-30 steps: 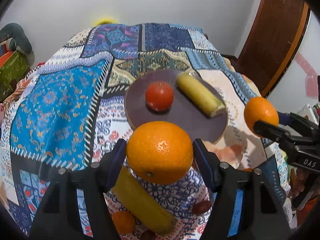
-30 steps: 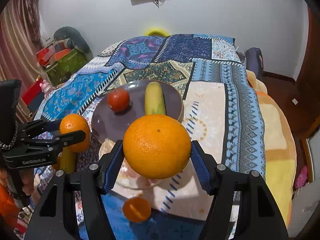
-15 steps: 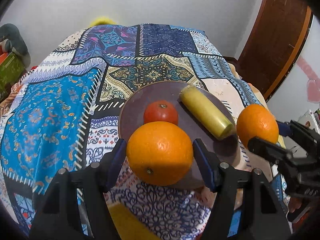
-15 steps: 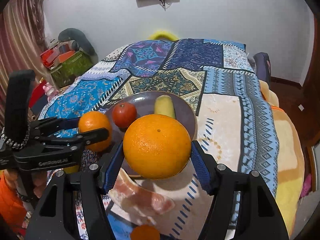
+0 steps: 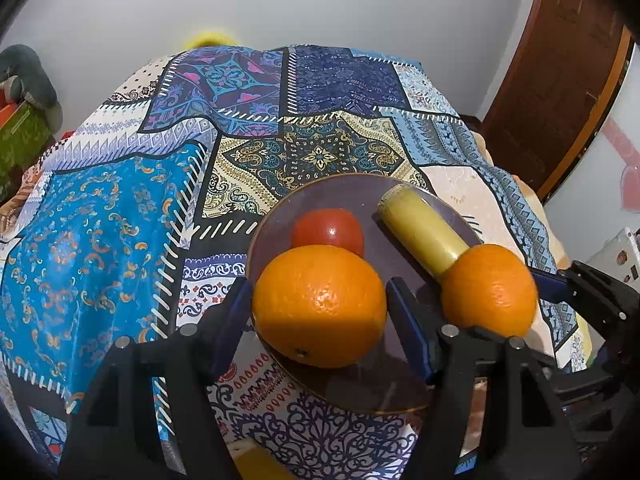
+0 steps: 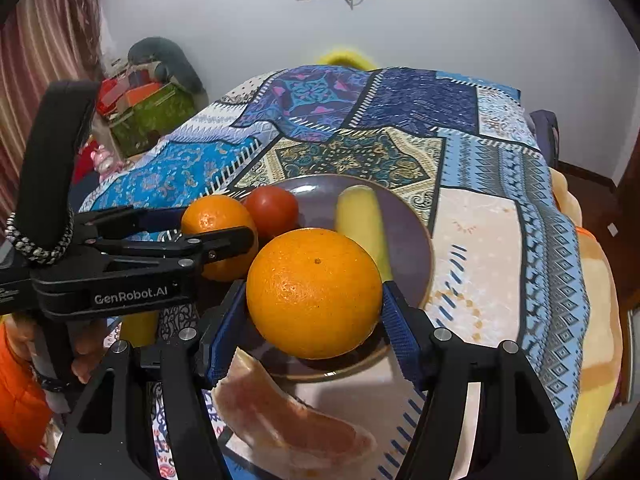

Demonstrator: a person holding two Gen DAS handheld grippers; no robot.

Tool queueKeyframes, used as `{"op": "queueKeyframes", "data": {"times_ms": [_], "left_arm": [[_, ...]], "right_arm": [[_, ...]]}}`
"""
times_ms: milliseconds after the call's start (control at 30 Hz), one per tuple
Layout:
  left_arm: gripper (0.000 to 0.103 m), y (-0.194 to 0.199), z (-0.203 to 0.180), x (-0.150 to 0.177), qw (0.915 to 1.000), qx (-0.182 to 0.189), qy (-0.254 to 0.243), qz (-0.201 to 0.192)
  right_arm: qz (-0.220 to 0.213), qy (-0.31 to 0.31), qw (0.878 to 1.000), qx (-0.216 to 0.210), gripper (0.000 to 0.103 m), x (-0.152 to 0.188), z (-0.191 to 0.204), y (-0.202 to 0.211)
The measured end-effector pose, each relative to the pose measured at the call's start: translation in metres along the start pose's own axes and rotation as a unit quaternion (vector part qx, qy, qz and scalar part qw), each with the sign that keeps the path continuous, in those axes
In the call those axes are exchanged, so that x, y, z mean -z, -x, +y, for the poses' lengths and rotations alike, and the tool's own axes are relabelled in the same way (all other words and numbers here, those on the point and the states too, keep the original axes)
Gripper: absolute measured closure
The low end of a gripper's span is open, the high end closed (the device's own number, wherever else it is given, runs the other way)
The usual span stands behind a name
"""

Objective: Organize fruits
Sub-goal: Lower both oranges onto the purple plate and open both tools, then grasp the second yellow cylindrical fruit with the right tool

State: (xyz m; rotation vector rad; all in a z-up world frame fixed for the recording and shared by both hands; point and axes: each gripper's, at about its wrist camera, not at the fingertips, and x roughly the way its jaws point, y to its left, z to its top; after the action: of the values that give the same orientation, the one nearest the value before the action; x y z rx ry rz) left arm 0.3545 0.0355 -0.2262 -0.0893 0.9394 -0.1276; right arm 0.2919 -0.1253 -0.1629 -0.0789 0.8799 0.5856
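My left gripper point(image 5: 319, 307) is shut on an orange point(image 5: 320, 306) and holds it over the near edge of a dark purple plate point(image 5: 280, 216). My right gripper point(image 6: 314, 294) is shut on a second orange point(image 6: 314, 292) over the same plate point(image 6: 408, 232). On the plate lie a red tomato point(image 5: 328, 229) and a yellow banana piece point(image 5: 424, 236). In the left wrist view the right gripper's orange point(image 5: 490, 290) is at the right. In the right wrist view the left gripper's orange point(image 6: 218, 224) is at the left.
The plate sits on a patchwork cloth point(image 5: 100, 220) covering a bed. A pink grapefruit slice point(image 6: 288, 424) lies in front of the plate. A yellow fruit point(image 5: 256, 460) lies near the front edge. A brown door point(image 5: 560, 80) stands at the right, boxes point(image 6: 148, 112) at the left.
Both grippers have moved forward with their oranges, from in front of the plate to over it. The two oranges are now closer together.
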Motion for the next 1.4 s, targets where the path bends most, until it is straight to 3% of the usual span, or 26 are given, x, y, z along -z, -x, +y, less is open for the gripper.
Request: {"op": "queueKeyframes", "data": {"times_ms": [333, 567, 967, 1167, 1400], "left_arm": [[0.028, 0.031, 0.004, 0.001, 0.9994, -0.003, 0.009, -0.032], [0.027, 0.045, 0.011, 0.010, 0.9993, -0.010, 0.015, -0.033], [0.026, 0.088, 0.023, 0.039, 0.9986, -0.033, 0.019, -0.038], [0.026, 0.117, 0.032, 0.060, 0.9977, -0.046, 0.014, -0.048], [0.026, 0.132, 0.054, 0.090, 0.9975, -0.054, 0.018, -0.041]], "right_arm": [[0.007, 0.021, 1.000, 0.002, 0.040, 0.000, 0.010, -0.012], [0.009, 0.031, 0.999, 0.011, 0.038, 0.000, 0.013, -0.014], [-0.004, 0.001, 1.000, 0.005, 0.035, 0.004, 0.014, 0.022], [-0.006, 0.022, 1.000, -0.001, 0.035, 0.010, 0.045, 0.039], [0.015, 0.054, 0.998, -0.014, 0.035, 0.019, 0.088, 0.029]]}}
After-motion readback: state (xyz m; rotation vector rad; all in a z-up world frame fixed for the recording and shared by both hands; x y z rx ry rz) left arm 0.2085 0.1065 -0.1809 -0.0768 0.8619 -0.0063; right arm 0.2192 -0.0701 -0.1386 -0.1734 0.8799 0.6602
